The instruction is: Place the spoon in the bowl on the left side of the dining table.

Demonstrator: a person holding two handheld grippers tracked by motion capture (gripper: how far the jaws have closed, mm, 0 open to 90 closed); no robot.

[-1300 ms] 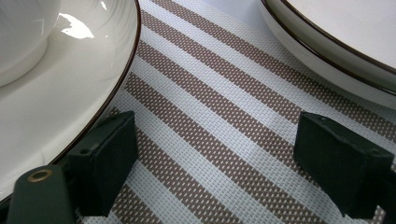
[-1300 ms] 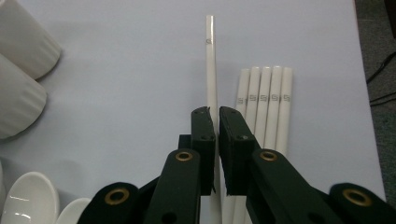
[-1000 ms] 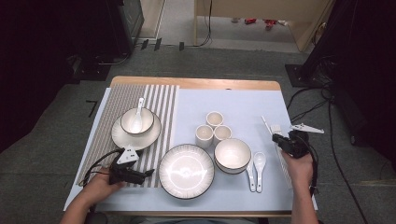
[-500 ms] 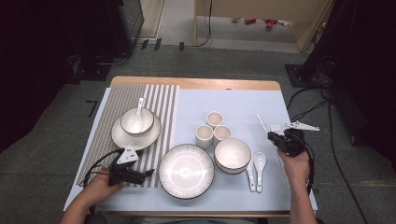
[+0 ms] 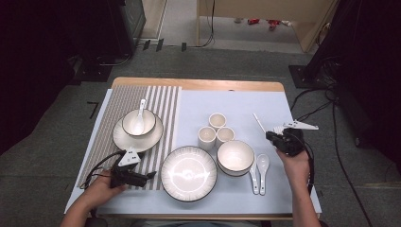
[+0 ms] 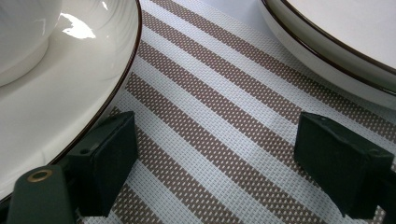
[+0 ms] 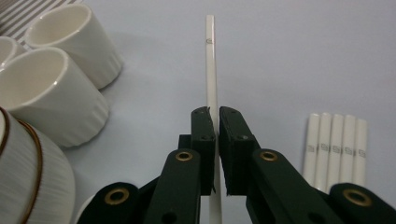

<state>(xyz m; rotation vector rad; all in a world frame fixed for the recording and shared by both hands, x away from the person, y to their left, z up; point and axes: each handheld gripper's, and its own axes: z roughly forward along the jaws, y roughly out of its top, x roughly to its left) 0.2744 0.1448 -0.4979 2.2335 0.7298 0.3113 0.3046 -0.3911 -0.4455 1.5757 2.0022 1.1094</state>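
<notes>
The right tongs clench a single white chopstick above the worktop; the left tongs rest released on the striped placemat.

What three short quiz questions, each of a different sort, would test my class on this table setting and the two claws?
1. True or false: the right claw is shut on a thin white chopstick.
2. How many small white ribbed ceramic cups stand together?
3. What lies under the open left claw: A blue cloth, B brown-and-white striped woven placemat, C bare wood?

Key: 1 true; 2 three; 3 B.
</notes>
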